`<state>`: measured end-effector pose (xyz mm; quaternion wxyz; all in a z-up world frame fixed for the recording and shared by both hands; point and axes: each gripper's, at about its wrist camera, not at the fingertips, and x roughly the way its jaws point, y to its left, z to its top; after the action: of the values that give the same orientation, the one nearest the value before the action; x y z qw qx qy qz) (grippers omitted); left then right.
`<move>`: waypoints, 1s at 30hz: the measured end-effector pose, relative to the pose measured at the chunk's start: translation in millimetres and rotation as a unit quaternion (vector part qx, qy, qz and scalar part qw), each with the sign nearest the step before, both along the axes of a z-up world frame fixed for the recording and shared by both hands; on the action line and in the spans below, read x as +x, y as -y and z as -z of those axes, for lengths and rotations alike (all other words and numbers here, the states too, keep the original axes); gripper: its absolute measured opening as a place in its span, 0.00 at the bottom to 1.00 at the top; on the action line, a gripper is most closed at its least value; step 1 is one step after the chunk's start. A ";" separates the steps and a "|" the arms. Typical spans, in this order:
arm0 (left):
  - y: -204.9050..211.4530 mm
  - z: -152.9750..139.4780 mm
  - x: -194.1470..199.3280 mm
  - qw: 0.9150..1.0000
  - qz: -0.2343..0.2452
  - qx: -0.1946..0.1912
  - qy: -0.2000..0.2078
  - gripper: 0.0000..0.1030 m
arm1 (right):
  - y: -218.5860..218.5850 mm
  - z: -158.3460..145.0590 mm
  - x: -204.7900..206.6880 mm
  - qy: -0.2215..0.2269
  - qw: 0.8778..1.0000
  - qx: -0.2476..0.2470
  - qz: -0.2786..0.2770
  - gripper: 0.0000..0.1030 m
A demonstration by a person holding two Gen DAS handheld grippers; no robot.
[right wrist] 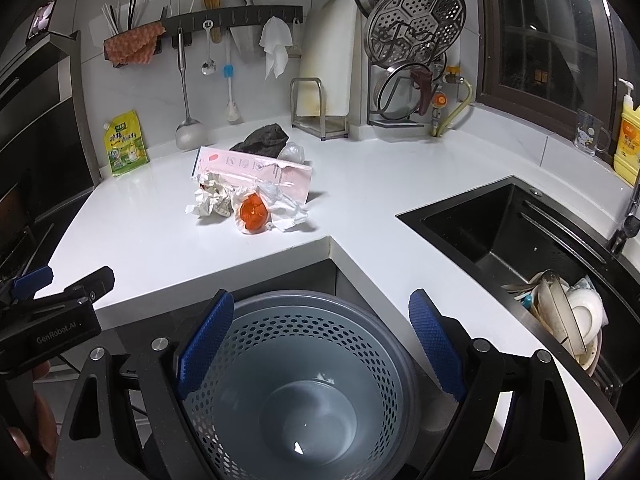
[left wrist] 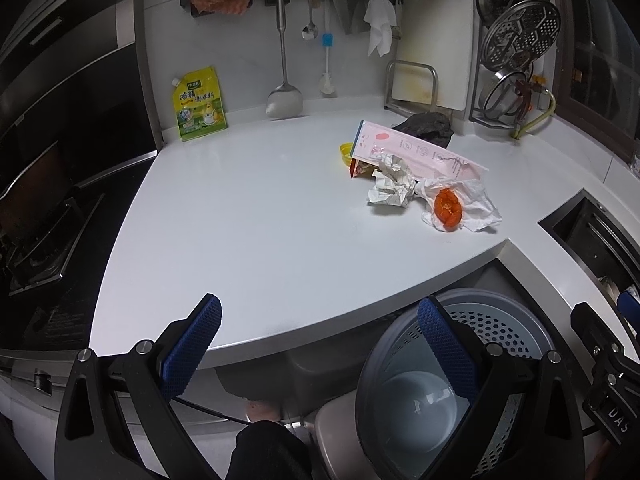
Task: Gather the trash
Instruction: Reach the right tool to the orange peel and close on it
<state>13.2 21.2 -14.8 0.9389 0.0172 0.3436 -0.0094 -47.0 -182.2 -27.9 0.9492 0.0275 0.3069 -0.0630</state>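
Trash lies in a heap on the white counter (left wrist: 240, 208): a pink carton (left wrist: 416, 152) (right wrist: 256, 170), crumpled paper (left wrist: 390, 184) (right wrist: 210, 200), an orange peel (left wrist: 448, 208) (right wrist: 253, 213) on a white tissue (left wrist: 476, 200), and a yellow cap (left wrist: 346, 151). A grey perforated bin (right wrist: 300, 380) (left wrist: 460, 360) stands on the floor below the counter corner. My left gripper (left wrist: 320, 344) is open and empty at the counter's front edge. My right gripper (right wrist: 322, 340) is open and empty above the bin.
A dark rag (right wrist: 264, 138) lies behind the carton. A yellow seasoning pouch (left wrist: 200, 104) leans on the back wall. A black sink (right wrist: 520, 248) with dishes is at the right. A stove (left wrist: 40, 240) is at the left. Utensils hang on a wall rail (right wrist: 224, 16).
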 end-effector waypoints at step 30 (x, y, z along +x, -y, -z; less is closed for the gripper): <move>-24.3 24.7 107.0 1.000 -0.005 0.011 -0.012 0.94 | -29.7 30.6 145.5 -0.029 0.998 0.024 -0.041 0.83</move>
<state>120.2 45.5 -39.6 0.9347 0.0254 0.3546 -0.0014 98.5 -152.4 -58.6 0.9407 0.0355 0.3369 -0.0179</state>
